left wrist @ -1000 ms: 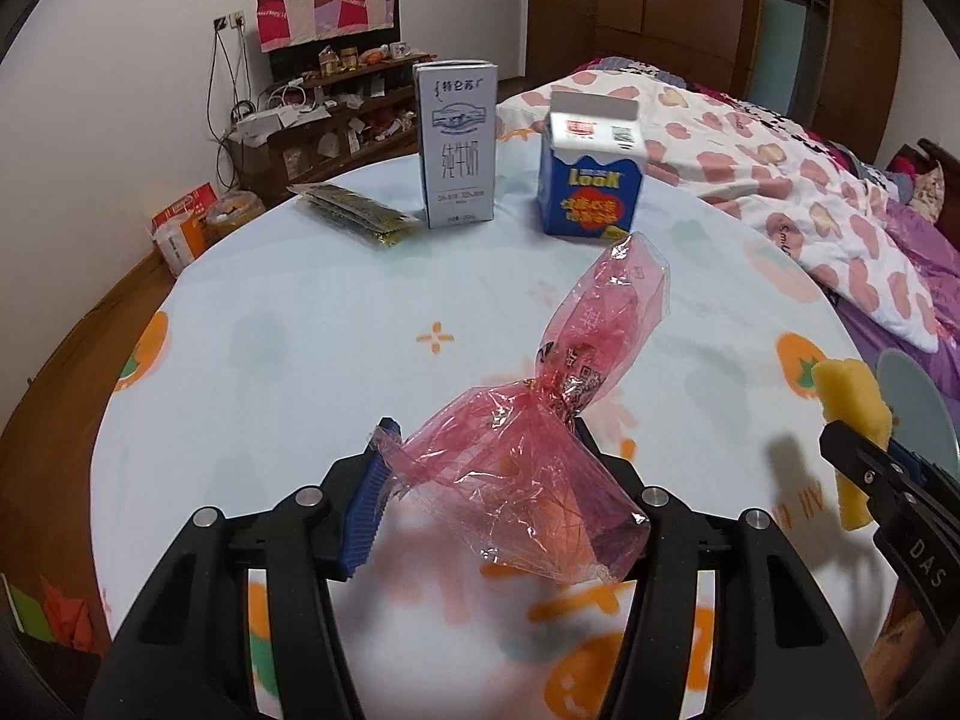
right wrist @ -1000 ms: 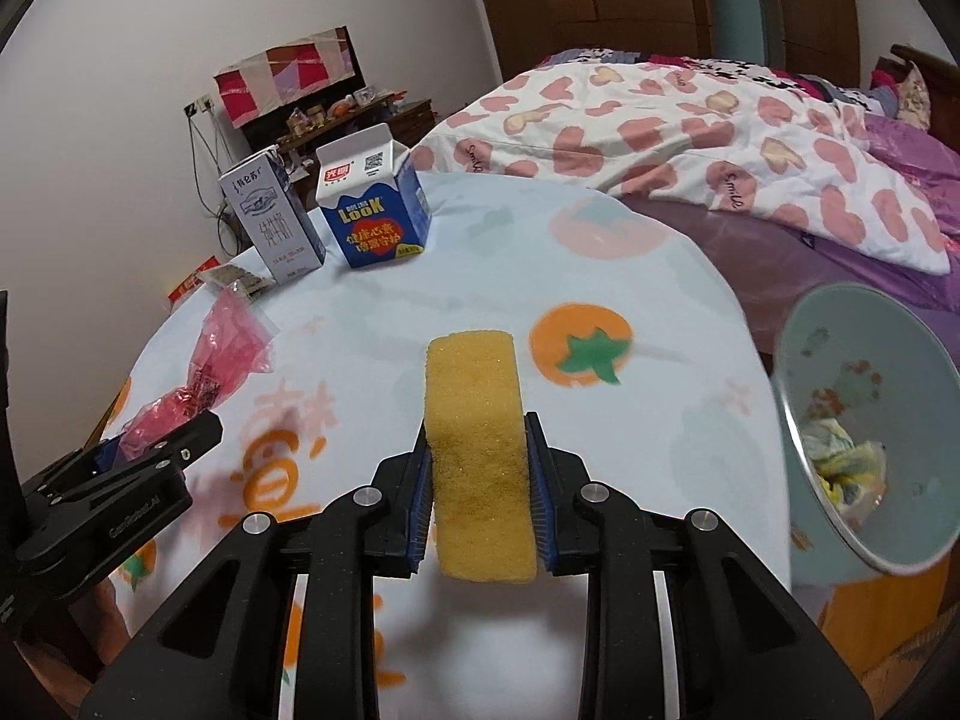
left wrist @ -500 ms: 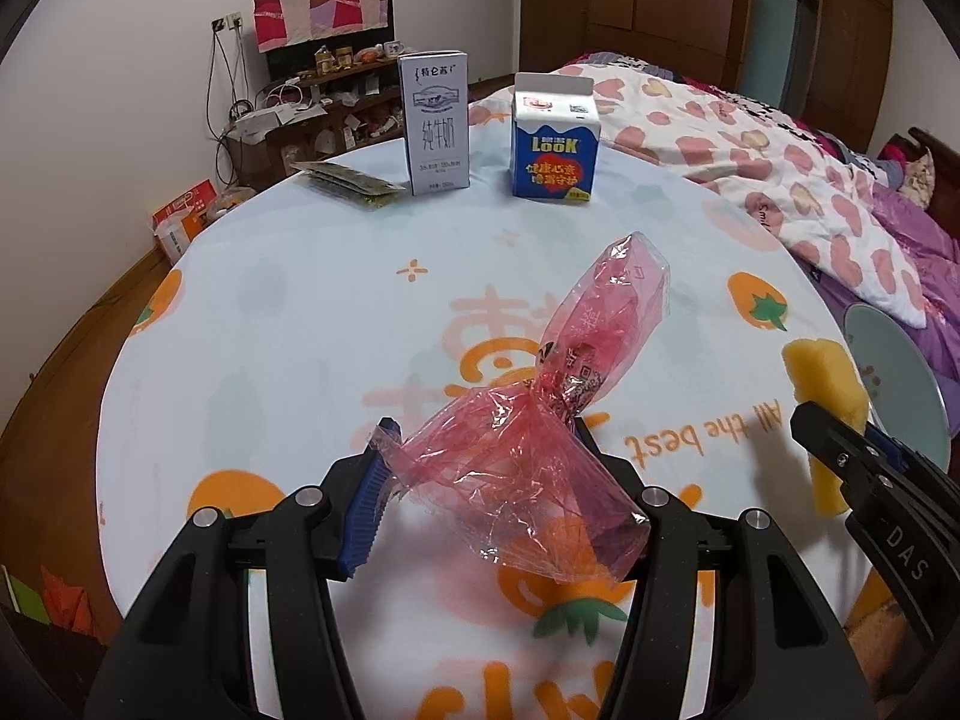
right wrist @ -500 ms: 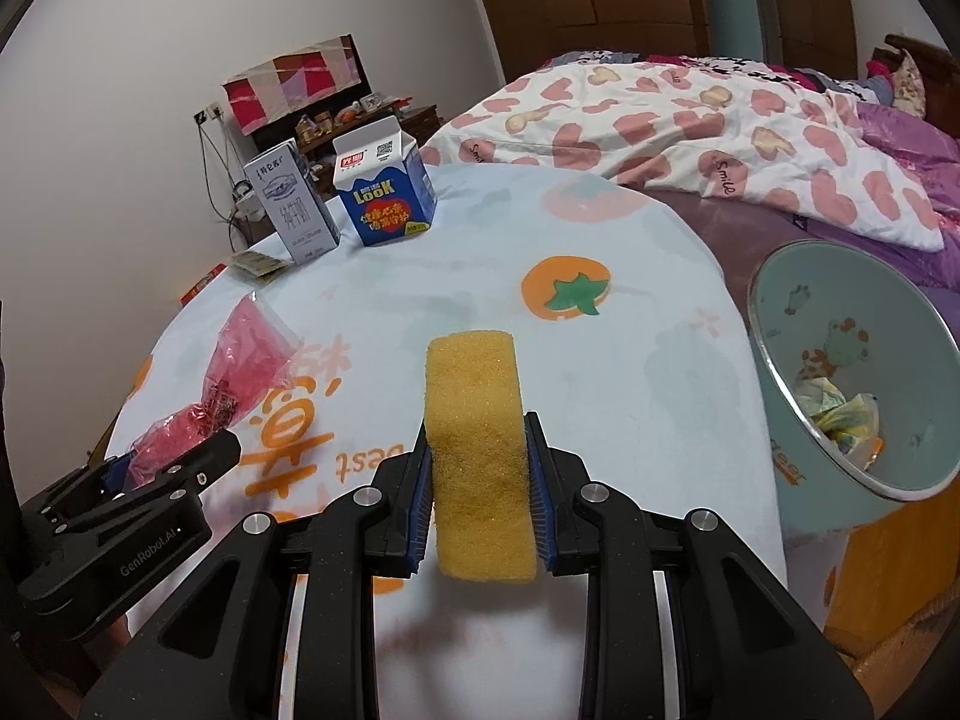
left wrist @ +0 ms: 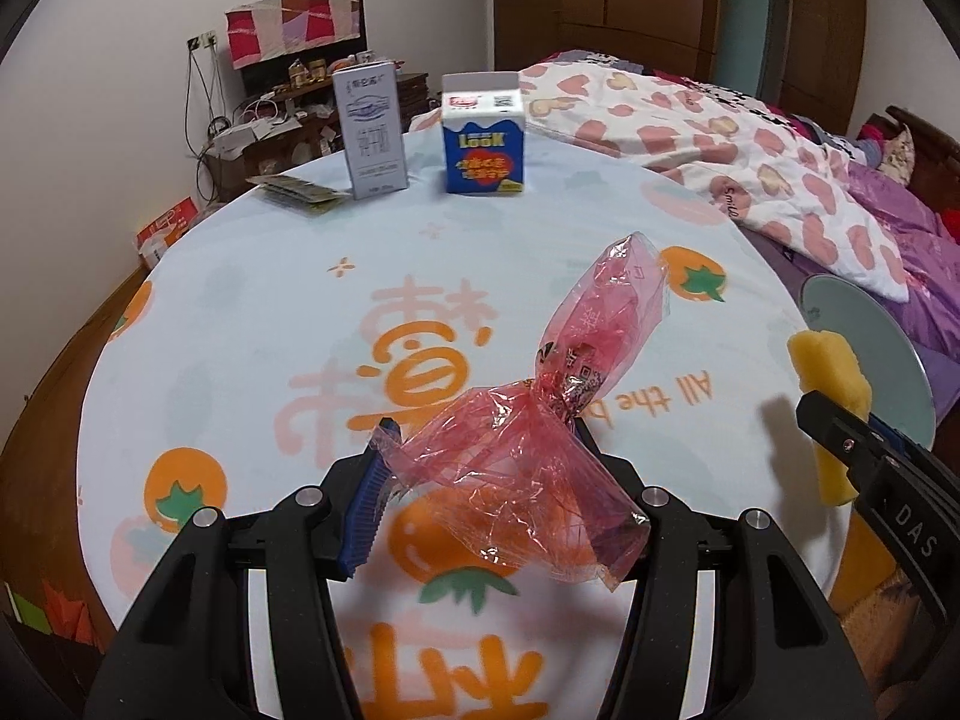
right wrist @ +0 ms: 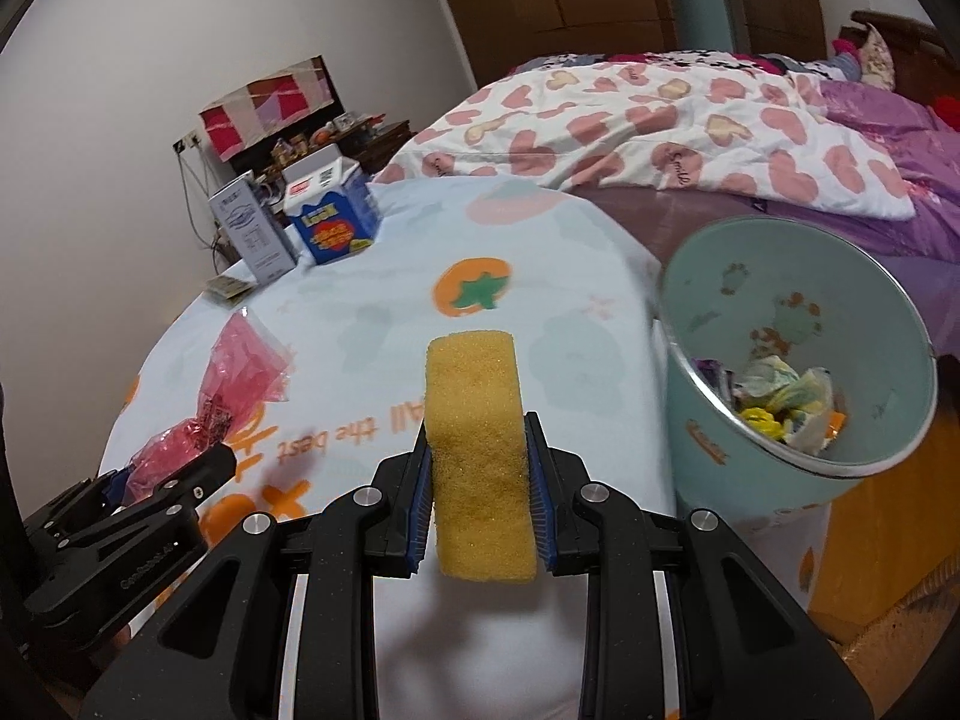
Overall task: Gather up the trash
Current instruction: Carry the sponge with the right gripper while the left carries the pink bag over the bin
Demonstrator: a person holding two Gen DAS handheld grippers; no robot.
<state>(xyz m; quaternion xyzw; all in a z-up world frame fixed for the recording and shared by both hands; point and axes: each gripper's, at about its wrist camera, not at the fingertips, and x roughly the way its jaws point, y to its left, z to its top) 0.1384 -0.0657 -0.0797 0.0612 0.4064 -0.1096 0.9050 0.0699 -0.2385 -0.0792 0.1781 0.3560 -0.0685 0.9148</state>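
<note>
Fingers of the right gripper are clamped on a yellow sponge, its blue pads pressing both flat sides while the block stands upright and sticks out well past the tips. Fingers of the left gripper stand about half apart, holding a crumpled pink cellophane wrapper; the twisted waist sits between the pads and one loose end fans up beyond them.

Both loads hang above the round desk, and the pale green trash bin stands just beside the desk's edge, to the right of the sponge, already holding crumpled paper and wrappers.

To do this carry well, I judge the sponge should travel first, fully over the bin's mouth before the grip lets go, since a light block dropped at the rim could bounce out. The wrapper is featherlight and springy and may cling to a pad, so it wants releasing low inside the bin.

Beyond the bin, at the desk's far side, a white milk carton, a blue Look carton and a flat green sachet await collection.
</note>
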